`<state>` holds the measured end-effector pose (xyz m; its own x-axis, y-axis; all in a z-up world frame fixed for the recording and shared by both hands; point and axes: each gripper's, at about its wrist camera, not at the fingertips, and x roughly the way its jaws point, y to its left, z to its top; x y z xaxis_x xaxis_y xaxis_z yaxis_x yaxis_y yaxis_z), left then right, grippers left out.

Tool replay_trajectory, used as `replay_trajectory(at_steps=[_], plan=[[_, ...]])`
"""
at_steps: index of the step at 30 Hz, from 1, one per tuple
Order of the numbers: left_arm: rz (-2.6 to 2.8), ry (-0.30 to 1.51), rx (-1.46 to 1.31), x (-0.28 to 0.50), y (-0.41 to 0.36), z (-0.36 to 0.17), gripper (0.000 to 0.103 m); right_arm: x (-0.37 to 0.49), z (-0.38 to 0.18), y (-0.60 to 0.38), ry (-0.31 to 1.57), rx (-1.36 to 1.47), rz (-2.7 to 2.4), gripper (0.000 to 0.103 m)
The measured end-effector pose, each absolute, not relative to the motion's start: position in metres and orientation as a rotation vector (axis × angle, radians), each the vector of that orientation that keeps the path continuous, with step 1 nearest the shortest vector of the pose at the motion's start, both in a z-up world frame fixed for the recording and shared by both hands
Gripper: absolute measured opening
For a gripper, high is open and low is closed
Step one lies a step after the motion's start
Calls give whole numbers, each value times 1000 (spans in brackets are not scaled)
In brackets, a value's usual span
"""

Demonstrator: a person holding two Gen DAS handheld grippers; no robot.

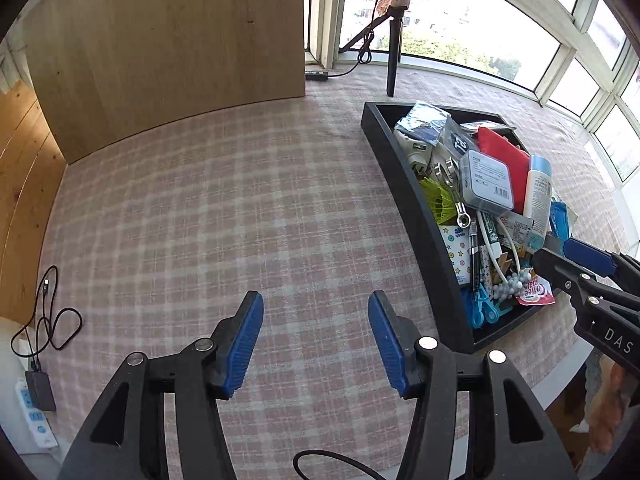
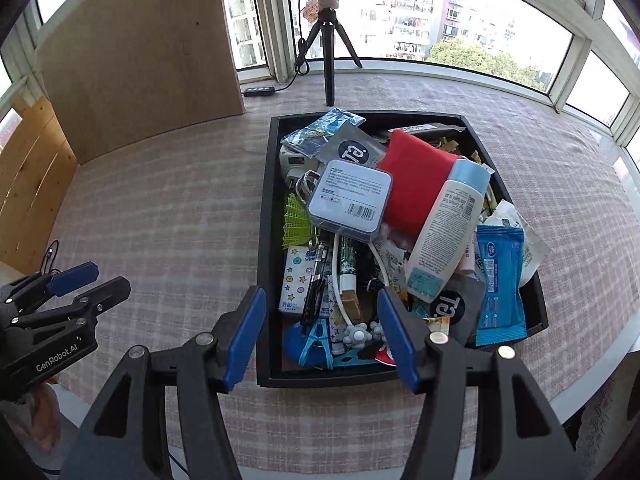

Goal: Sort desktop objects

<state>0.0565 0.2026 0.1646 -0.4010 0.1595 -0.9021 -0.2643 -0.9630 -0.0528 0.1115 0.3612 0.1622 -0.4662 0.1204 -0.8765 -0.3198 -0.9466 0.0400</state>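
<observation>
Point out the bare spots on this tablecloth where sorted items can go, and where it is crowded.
Widest free patch: checked tablecloth between the wooden board and the black tray, under the open left hand-held gripper. A narrower strip lies right of the tray. Crowded: the tray itself, piled up, and around the tripod behind it.

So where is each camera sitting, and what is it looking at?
Left wrist: rides the left hand-held gripper, looking down at the checked tablecloth; jaws open, right hand-held gripper at the edge.
Right wrist: rides the right hand-held gripper, above the black tray; jaws open, nothing held.
Both show: the tray, ring-light tripod, wooden board.
</observation>
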Motion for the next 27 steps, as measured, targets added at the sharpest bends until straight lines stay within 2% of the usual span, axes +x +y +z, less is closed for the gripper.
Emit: replay_trajectory(at_steps=[7, 12, 15, 19, 27], plan=[[2528, 61, -1559, 63, 120, 163, 62, 96, 164, 268, 190, -1431, 2560, 65], [2556, 5, -1603, 64, 79, 151, 62, 86, 158, 219, 214, -1440, 2577, 66], [2563, -12, -1618, 67, 63, 146, 62, 82, 153, 198, 219, -1454, 2570, 66], [2557, -9, -1633, 69, 49, 141, 62, 77, 152, 175, 136, -1444, 2562, 66], [2526, 10, -1644, 69, 36, 142, 62, 69, 151, 153, 160, -1443, 2577, 66]])
